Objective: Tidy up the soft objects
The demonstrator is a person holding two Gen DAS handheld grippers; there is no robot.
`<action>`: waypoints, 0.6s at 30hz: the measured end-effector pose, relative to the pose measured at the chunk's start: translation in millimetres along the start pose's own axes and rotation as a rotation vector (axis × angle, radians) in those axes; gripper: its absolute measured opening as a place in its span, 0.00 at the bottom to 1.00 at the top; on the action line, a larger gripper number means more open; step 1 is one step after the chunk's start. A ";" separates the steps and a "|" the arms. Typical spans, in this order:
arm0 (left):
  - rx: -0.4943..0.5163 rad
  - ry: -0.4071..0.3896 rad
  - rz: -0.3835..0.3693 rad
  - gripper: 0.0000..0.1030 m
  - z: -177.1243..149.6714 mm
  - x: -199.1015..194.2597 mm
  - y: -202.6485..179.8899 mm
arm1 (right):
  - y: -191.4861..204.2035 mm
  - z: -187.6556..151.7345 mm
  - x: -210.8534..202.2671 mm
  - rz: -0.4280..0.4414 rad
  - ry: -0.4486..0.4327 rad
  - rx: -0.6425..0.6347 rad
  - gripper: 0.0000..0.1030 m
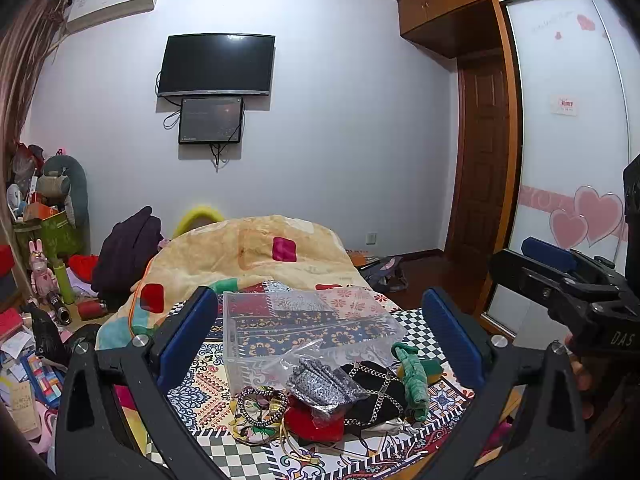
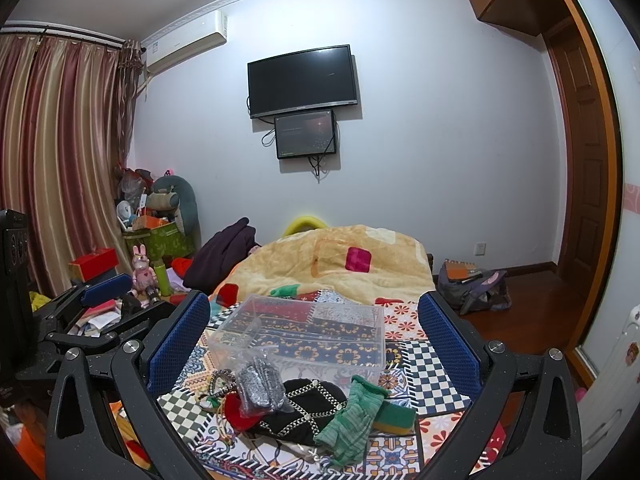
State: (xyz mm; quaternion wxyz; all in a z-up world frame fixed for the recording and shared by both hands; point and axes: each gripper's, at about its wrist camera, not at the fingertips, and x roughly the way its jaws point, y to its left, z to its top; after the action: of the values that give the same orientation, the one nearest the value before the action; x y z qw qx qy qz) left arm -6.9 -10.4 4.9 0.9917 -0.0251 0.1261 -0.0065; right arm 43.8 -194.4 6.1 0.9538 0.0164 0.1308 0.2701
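A heap of soft items lies on the patterned bedspread at the near end of the bed: a green cloth, a black pouch with chain trim, a grey glittery piece in a plastic bag, a red cloth and a floral pouch. An empty clear plastic box stands just behind them. My left gripper and right gripper are both open and empty, hovering over the heap.
A yellow patterned quilt is bunched at the far end of the bed. Clutter, toys and boxes fill the floor at left. A bag sits on the wooden floor at right, near the wardrobe.
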 end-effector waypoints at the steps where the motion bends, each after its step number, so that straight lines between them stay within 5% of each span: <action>1: 0.001 0.000 0.000 1.00 0.1 0.0 -0.1 | -0.8 -0.2 0.5 0.000 0.001 0.000 1.00; 12: -0.003 0.011 -0.002 1.00 1.3 1.8 1.2 | 1.7 0.9 0.8 -0.002 0.015 0.012 1.00; 18: -0.014 0.099 -0.006 1.00 -11.0 22.6 7.1 | -5.2 -7.6 14.8 -0.015 0.083 0.018 1.00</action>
State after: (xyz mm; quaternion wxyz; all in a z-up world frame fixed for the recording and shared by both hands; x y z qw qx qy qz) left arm 12.2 -4.3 -11.7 0.9840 -0.0323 0.1752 -0.0097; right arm 56.6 -191.5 -5.3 0.9493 0.0129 0.1730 0.2624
